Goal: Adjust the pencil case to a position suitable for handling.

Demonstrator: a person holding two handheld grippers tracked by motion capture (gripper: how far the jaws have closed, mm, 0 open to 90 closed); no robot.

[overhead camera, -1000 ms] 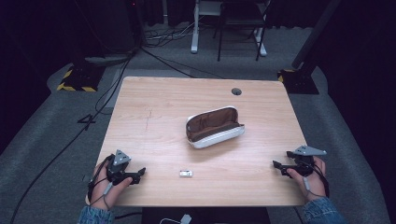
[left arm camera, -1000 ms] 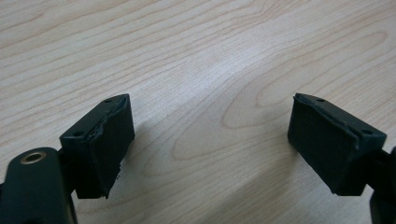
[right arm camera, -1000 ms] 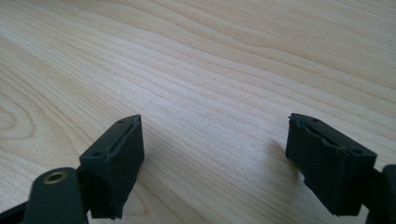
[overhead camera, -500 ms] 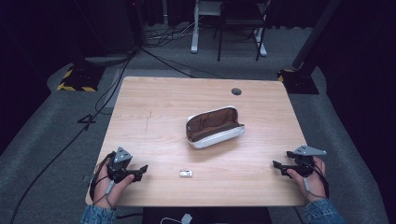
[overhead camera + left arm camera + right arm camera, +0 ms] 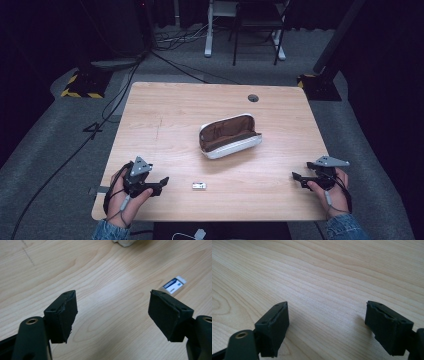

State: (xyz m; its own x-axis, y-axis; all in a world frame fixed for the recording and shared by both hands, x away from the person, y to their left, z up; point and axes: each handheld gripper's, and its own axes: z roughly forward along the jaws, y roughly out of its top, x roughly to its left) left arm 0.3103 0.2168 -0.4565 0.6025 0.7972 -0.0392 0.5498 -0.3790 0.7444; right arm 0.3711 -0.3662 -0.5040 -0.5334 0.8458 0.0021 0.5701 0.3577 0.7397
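An open white pouch (image 5: 230, 136) with a brown lining lies at the middle of the wooden table (image 5: 170, 115). A small white and blue eraser (image 5: 199, 186) lies near the front edge. My left gripper (image 5: 161, 184) rests at the front left, open and empty, pointing right toward the eraser (image 5: 173, 285), which lies just past its right jaw. A corner of the pouch (image 5: 125, 242) shows at the top of the left gripper view. My right gripper (image 5: 298, 178) rests at the front right, open and empty over bare wood (image 5: 324, 277).
A round cable hole (image 5: 253, 98) sits near the table's far edge. Beyond the table stand a chair (image 5: 257, 25), a white stand leg (image 5: 209, 30) and floor cables (image 5: 165, 55). A yellow-and-black striped base (image 5: 80, 85) lies on the floor at the left.
My left gripper has shifted slightly toward the eraser. The right gripper has stayed put.
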